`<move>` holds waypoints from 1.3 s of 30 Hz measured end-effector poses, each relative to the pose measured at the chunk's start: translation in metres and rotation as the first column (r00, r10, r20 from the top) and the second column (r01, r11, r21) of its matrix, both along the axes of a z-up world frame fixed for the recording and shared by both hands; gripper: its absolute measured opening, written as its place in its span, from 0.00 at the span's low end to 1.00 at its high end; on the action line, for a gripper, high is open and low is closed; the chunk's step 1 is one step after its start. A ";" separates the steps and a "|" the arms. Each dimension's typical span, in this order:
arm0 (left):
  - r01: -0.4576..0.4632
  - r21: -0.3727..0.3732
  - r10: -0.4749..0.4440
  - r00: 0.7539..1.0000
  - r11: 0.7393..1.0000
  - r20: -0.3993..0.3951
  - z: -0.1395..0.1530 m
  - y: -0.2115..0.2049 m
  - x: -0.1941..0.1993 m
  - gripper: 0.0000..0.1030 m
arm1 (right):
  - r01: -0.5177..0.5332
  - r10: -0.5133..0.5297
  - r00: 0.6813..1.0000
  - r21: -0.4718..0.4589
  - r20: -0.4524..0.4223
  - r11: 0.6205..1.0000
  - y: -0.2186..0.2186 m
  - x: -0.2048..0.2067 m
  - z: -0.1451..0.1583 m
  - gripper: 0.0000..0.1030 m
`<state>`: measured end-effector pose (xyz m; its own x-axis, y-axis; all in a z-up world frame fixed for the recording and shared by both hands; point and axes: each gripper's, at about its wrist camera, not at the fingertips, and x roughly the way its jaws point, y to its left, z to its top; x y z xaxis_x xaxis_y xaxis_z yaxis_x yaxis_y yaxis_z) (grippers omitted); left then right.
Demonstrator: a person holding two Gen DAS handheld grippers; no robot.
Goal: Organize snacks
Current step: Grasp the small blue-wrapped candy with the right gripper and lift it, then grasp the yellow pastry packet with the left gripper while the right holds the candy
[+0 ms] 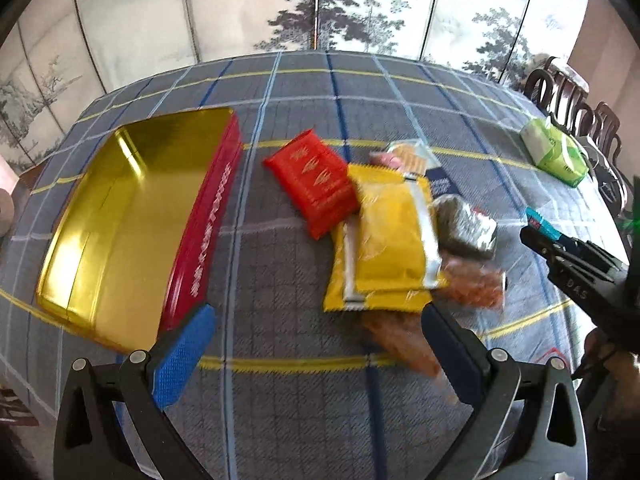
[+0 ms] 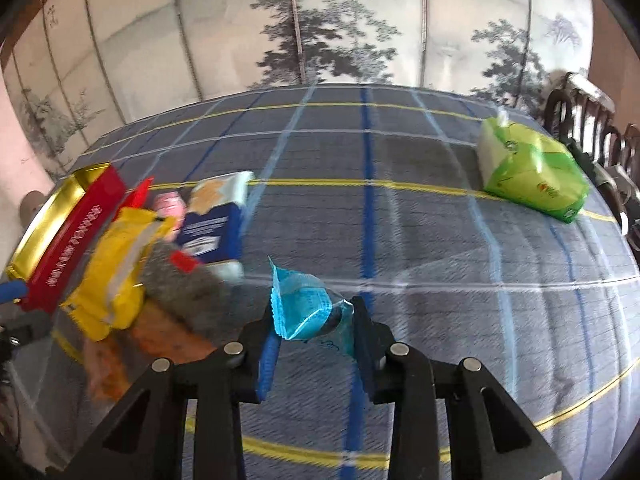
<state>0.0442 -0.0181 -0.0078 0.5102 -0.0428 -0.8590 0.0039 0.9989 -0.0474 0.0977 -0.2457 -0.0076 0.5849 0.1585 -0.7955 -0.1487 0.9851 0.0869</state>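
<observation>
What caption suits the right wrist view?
Right tongs shut on a blue snack packet above the plaid tablecloth.

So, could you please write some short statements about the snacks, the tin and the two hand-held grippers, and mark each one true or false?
1. The right hand-held gripper holds a small blue packet. True.
2. The gold tin is full of snacks. False: nothing is seen inside it.
3. The left hand-held gripper is open and holds nothing. True.
4. The red packet lies inside the tin. False: it lies on the tablecloth, beside the yellow packets.
5. The green tissue pack stands apart from the snack pile. True.
</observation>
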 end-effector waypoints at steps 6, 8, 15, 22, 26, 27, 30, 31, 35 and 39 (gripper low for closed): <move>0.038 -0.016 -0.038 0.999 0.999 0.008 -0.002 -0.016 0.019 0.99 | 0.038 -0.037 0.999 -0.033 0.026 0.999 -0.012 0.014 -0.005 0.32; 0.052 -0.013 -0.052 0.999 0.999 0.002 -0.004 -0.022 0.025 0.99 | 0.045 -0.044 0.999 -0.034 0.024 0.998 -0.015 0.018 -0.008 0.32; 0.085 0.036 -0.085 0.996 0.996 -0.002 -0.012 -0.043 0.041 0.98 | 0.069 -0.067 0.997 -0.040 0.043 0.997 -0.021 0.025 -0.014 0.32; 0.088 0.068 -0.086 0.996 0.994 -0.029 -0.026 -0.047 0.055 0.85 | 0.079 -0.078 0.996 -0.015 0.031 0.997 -0.024 0.030 -0.019 0.32; 0.092 0.068 -0.089 0.995 0.993 -0.040 -0.031 -0.048 0.059 0.84 | 0.079 -0.079 0.997 -0.012 0.023 0.997 -0.024 0.031 -0.020 0.32; 0.094 0.065 -0.092 0.995 0.993 -0.042 -0.032 -0.049 0.060 0.84 | 0.079 -0.078 0.997 -0.013 0.020 0.997 -0.024 0.032 -0.021 0.32; 0.097 0.056 -0.094 0.994 0.994 -0.047 -0.035 -0.050 0.063 0.81 | 0.080 -0.080 0.997 0.000 0.007 0.997 -0.025 0.033 -0.022 0.32; 0.100 0.044 -0.098 0.994 0.994 -0.050 -0.036 -0.049 0.063 0.75 | 0.078 -0.078 0.997 -0.001 0.007 0.997 -0.024 0.033 -0.022 0.32; 0.105 0.021 -0.104 0.993 0.994 -0.049 -0.036 -0.047 0.062 0.61 | 0.079 -0.079 0.997 -0.002 0.007 0.997 -0.023 0.033 -0.022 0.32; 0.105 -0.004 -0.105 0.994 0.994 -0.036 -0.033 -0.043 0.060 0.54 | 0.078 -0.078 0.997 -0.004 0.007 0.997 -0.023 0.033 -0.022 0.31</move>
